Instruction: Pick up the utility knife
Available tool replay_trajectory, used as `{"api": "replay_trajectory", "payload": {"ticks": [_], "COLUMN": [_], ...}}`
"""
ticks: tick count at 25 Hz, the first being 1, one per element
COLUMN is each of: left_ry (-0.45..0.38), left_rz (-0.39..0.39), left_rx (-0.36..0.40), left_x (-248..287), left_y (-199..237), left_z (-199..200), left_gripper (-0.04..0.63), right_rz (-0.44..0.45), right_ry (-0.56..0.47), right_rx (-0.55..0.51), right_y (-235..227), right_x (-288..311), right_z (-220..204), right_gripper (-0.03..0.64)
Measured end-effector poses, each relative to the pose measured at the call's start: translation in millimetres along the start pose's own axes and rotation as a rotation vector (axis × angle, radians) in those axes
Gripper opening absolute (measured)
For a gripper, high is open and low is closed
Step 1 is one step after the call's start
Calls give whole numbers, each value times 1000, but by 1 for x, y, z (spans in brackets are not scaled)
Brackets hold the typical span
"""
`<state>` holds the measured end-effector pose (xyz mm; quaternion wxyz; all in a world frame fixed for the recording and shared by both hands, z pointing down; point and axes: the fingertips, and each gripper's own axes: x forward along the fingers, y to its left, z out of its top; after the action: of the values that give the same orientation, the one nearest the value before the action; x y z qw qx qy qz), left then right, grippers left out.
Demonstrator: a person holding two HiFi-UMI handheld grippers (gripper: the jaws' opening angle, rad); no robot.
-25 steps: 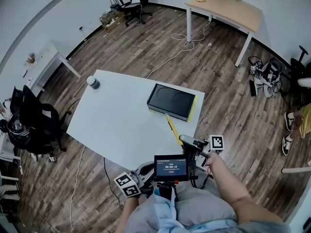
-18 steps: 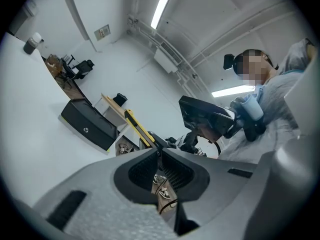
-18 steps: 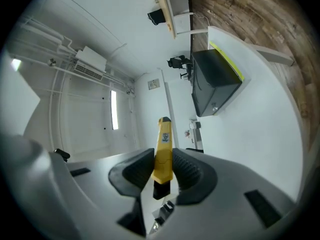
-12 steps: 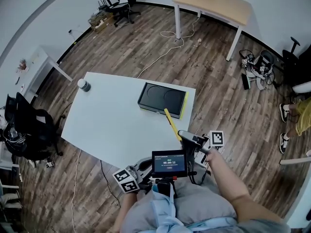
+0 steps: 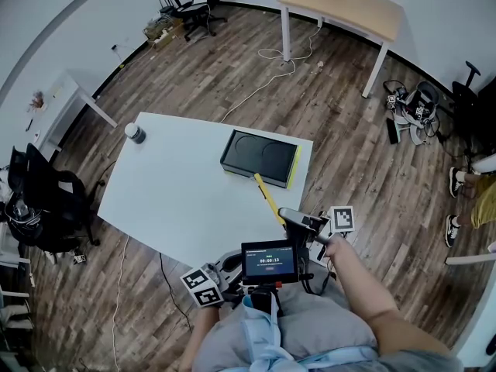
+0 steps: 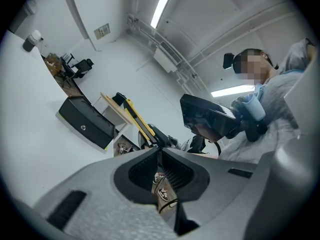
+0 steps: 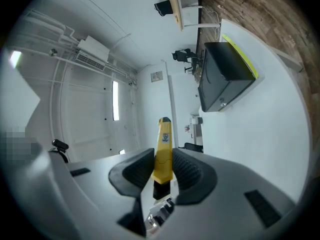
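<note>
At the 10 o'clock corner of the white rectangular surface (image 5: 178,200) a small grey cylindrical container (image 5: 135,133) stands upright, well apart from everything else. The left gripper (image 6: 160,150) is held off the near edge of the surface at about 6 o'clock, its jaws together with nothing between them. To its right, in front of the person's body, sits a small black screen (image 5: 270,262).

Toward the 1 o'clock side of the surface lies a flat black box with a yellow side (image 5: 260,157); the yellow side faces 3 o'clock. Just beside its near edge is the tip of the long yellow utility knife (image 7: 164,134). The knife runs from there toward 5 o'clock into the right gripper (image 7: 163,154), whose jaws are clamped on its handle end, one pad on each flat side. In the left gripper view the knife appears clear of the surface, rising toward 11 o'clock from the jaws that hold it.
</note>
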<state>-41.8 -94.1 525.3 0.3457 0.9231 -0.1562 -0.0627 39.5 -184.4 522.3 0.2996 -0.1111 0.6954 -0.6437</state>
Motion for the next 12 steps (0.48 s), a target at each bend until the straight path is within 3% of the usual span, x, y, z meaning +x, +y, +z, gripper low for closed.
{"api": "replay_trajectory", "payload": {"ticks": [12], "left_ry": [1], "left_rz": [-24], "left_rx": [-1], "left_x": [0], "left_y": [-1], "left_z": [0], "left_gripper": [18], "right_rz": [-54], "right_ry": [96], "right_rx": [-73], "right_y": [-4], "right_x": [26], "right_z": [-16], "right_gripper": [126]}}
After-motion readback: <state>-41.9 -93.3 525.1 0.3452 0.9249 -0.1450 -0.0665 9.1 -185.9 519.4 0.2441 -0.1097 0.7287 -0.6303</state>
